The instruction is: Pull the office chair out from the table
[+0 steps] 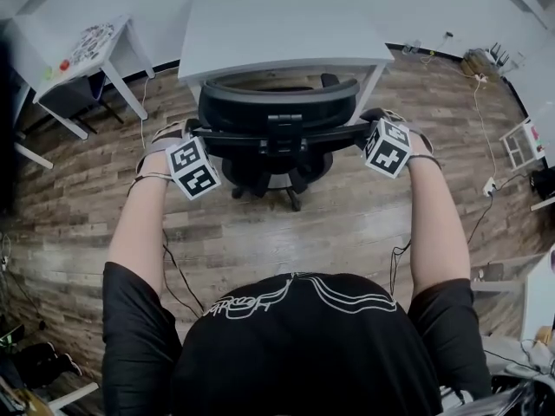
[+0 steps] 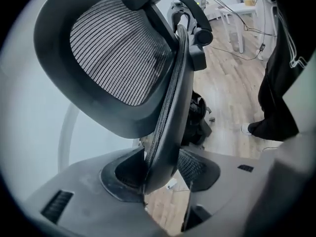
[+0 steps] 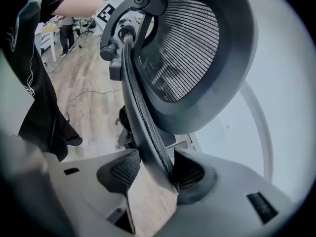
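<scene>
A black office chair (image 1: 277, 102) with a mesh back and headrest stands on its wheels right at the front edge of the white table (image 1: 286, 24). My left gripper (image 1: 179, 133) is at the left end of the chair back's top edge and my right gripper (image 1: 381, 121) is at the right end. In the left gripper view the jaws (image 2: 160, 169) pinch the back's rim (image 2: 170, 112), under the headrest (image 2: 116, 53). The right gripper view shows the jaws (image 3: 153, 172) closed around the rim (image 3: 140, 112), with both pads against it. The seat is hidden below the back.
The chair's wheeled base (image 1: 269, 185) stands on wood floor between me and the table. A small white side table (image 1: 87, 55) is at the back left. Cables (image 1: 481, 102) run along the floor at the right, near a white rack (image 1: 525, 141).
</scene>
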A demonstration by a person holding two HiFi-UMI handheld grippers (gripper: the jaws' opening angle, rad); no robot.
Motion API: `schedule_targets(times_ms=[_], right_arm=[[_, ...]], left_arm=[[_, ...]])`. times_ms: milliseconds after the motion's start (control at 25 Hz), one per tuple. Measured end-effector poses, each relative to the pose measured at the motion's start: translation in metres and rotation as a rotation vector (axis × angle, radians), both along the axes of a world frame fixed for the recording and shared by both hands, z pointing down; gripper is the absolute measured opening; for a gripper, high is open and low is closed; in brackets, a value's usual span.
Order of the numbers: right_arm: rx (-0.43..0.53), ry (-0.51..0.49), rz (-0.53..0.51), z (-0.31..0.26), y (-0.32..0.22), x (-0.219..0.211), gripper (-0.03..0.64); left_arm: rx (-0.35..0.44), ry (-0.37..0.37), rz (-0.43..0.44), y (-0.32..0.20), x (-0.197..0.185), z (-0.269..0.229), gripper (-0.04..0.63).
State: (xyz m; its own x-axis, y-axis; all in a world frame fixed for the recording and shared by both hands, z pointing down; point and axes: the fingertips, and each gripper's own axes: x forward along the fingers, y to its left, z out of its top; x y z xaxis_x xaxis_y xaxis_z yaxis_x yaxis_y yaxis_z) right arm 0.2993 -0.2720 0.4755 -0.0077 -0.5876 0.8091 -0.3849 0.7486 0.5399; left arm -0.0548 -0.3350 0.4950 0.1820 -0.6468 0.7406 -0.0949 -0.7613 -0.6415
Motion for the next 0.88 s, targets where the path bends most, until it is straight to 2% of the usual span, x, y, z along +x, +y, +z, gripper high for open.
schedule_targets(times_ms=[160, 640, 880], right_arm=[[0.016, -0.007, -0.016, 0.004, 0.031, -0.008, 0.232], [0.058, -0.018, -0.064, 0.004, 0.116, -0.018, 0.233], [0.084, -0.020, -0.082, 0.003, 0.158, -0.026, 0.232]], left_arm=[[0.007, -0.022, -0.011, 0.031, -0.009, 0.004, 0.189], [0.042, 0.017, -0.052, 0.122, -0.017, 0.005, 0.190], [0.054, 0.013, -0.065, 0.164, -0.025, 0.005, 0.190]])
